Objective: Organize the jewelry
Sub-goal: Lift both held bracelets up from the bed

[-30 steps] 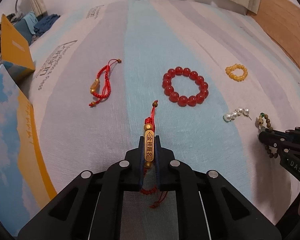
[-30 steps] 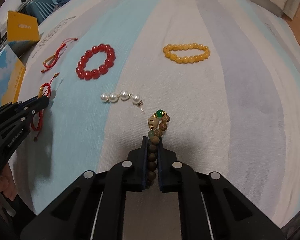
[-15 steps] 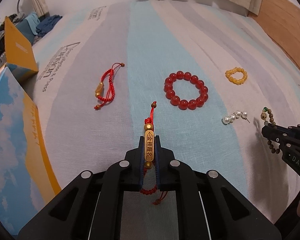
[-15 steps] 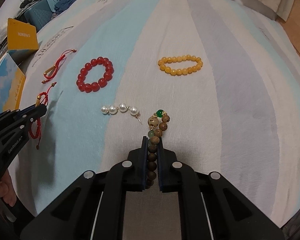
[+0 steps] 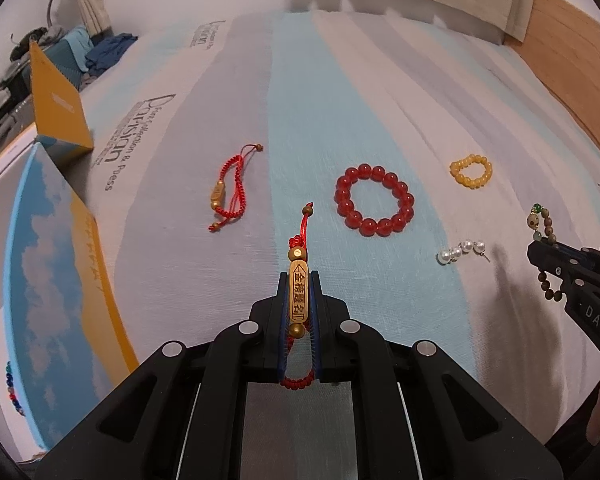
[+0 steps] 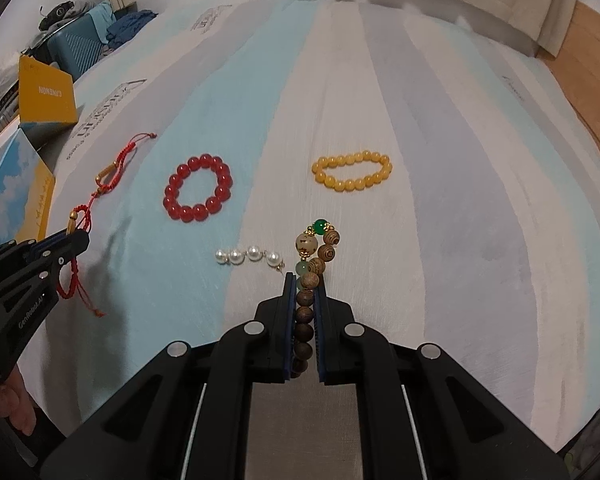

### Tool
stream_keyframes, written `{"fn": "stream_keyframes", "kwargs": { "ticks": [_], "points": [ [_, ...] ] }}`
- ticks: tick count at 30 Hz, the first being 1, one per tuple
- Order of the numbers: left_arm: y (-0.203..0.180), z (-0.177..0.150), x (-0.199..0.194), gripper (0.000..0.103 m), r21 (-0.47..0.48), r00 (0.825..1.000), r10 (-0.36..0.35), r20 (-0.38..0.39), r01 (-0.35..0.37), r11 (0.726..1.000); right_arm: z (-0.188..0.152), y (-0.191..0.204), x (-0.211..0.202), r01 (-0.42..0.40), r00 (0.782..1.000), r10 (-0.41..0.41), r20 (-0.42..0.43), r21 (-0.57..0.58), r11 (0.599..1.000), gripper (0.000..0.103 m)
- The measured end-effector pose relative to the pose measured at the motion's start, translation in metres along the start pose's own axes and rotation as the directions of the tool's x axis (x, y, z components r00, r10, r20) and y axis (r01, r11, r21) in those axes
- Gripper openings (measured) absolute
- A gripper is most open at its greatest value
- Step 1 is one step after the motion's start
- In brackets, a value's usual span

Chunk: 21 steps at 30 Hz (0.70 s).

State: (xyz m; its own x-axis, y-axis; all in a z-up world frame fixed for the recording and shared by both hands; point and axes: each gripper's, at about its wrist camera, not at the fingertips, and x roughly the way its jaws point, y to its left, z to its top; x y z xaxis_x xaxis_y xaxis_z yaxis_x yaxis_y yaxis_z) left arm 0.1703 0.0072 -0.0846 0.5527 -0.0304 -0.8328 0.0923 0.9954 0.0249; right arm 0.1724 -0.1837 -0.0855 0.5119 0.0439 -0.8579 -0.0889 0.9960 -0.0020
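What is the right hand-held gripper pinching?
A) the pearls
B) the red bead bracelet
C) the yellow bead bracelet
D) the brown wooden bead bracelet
D: the right hand-held gripper is shut on the brown wooden bead bracelet, whose beads sit between its pads in the right wrist view.

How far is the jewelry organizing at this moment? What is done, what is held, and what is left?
Nothing looks put away yet, though the blue-and-yellow box may already hold some beads. In hand: the left gripper is shut on a red cord bracelet, and the right gripper is shut on a wooden bead bracelet. Left on the bedsheet: second red cord bracelet, red bead bracelet, yellow bead bracelet, pearl piece.
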Motion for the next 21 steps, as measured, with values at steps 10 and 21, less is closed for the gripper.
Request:
{"fn": "stream_keyframes", "kwargs": {
  "ticks": [10, 21],
  "points": [
    [0.002, 0.004, -0.019, 0.008, -0.008, 1.0, -0.004, 0.029, 0.004, 1.0, 0.011, 0.01, -0.017, 0.014, 0.999, -0.014, 0.046, -0.011, 1.0, 0.007],
    [0.008, 0.01, -0.048, 0.008, -0.02, 0.997, -0.013, 0.078, 0.015, 1.0, 0.018, 0.023, -0.033, 0.016, 0.997, -0.014, 0.08, -0.015, 1.0, 0.007]
  ]
}}
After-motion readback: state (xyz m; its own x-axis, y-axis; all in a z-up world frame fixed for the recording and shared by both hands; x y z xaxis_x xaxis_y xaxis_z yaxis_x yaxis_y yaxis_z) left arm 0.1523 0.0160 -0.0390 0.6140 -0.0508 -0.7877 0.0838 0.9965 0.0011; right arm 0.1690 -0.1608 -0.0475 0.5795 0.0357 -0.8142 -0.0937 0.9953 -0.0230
